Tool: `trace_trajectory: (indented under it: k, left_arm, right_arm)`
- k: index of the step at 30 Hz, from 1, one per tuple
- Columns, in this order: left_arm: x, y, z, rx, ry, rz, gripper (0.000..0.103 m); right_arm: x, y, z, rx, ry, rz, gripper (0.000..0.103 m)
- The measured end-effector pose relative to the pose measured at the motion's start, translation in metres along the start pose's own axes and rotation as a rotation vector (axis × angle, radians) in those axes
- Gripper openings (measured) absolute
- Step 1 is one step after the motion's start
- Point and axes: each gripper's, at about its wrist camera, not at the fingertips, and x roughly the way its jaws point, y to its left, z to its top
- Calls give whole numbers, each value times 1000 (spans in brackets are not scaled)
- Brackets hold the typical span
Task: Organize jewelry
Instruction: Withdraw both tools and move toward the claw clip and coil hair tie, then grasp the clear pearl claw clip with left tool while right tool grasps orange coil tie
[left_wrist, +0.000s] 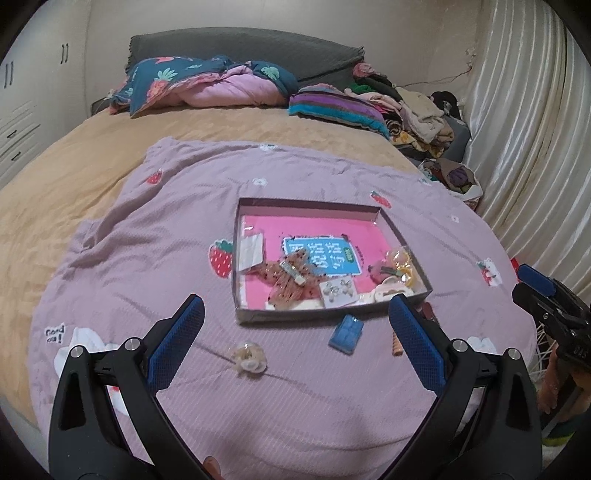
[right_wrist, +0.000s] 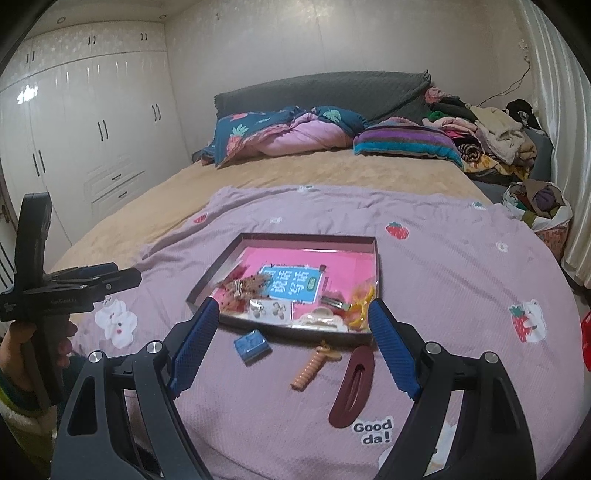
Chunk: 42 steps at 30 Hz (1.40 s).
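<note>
I am holding my left claw (left_wrist: 295, 332) and right claw (right_wrist: 291, 339) wide apart, gripping nothing. The jewelry box (right_wrist: 373, 338) is lying mid-frame on the bed's lilac blanket (right_wrist: 461, 280); a blue clip (right_wrist: 252, 345), an orange clip (right_wrist: 312, 367) and a maroon clip (right_wrist: 351, 387) are lying just below it.

A home bedroom: a bed (right_wrist: 295, 173) with a grey headboard (right_wrist: 321, 88) at twelve o'clock, a white wardrobe (right_wrist: 85, 122) at ten, curtains (right_wrist: 561, 110) at two.

Both tongs (left_wrist: 295, 343) (right_wrist: 291, 350) — black frames, blue ribbed pads (left_wrist: 177, 343), silver screws.
</note>
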Motion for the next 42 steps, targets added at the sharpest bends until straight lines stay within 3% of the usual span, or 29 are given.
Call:
trace_trajectory:
  k: [16,27,32,36,42]
  left_arm:
    - [11,17,-37,3,64,47,93]
    - [40,25,-58,10,125,81,93]
    - [56,30,-65,-8,155,75,93]
    - [66,35,-69,-19,165,79,93]
    - [78,45,-73,-43,178,82,93]
  right_arm:
    - [23,15,-29,-19,84,-1,82]
    - [60,15,-54,-16,163,-43,81]
    - [80,9,-64,32,216,-27,70]
    - [98,5,-71,74,264,-19,54]
    - [127,5,-78,86,336,-93,37]
